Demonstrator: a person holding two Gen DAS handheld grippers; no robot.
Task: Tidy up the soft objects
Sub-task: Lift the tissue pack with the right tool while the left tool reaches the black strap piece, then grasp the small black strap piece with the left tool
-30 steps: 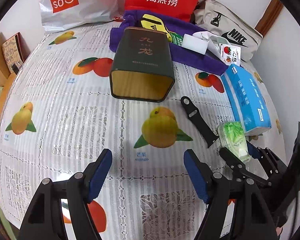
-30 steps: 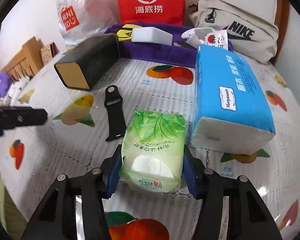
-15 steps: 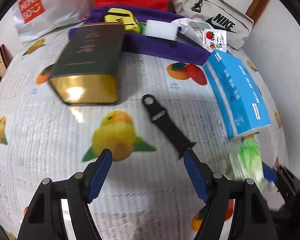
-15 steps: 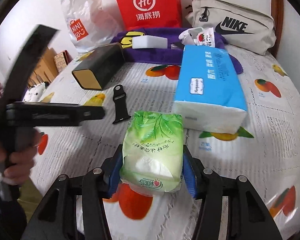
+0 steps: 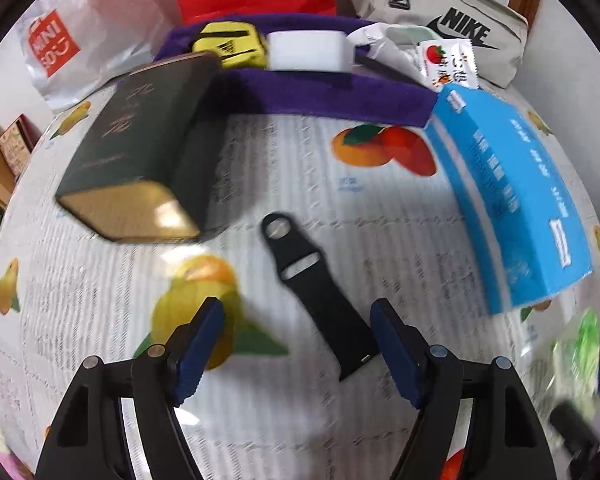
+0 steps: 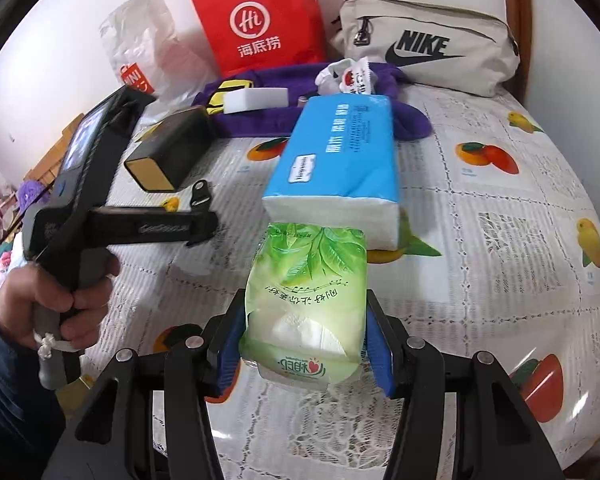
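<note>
The green tissue pack (image 6: 306,304) sits squeezed between the jaws of the right gripper (image 6: 304,344), held up off the table (image 6: 500,240) so it can be carried to a new spot. Just behind it lies the blue tissue pack (image 6: 336,156), flat on the fruit cloth. The left gripper (image 5: 296,344) hangs over the black watch strap (image 5: 316,292); its jaws have just been opening wider, with nothing pinched, likely ready to pick it up.
</note>
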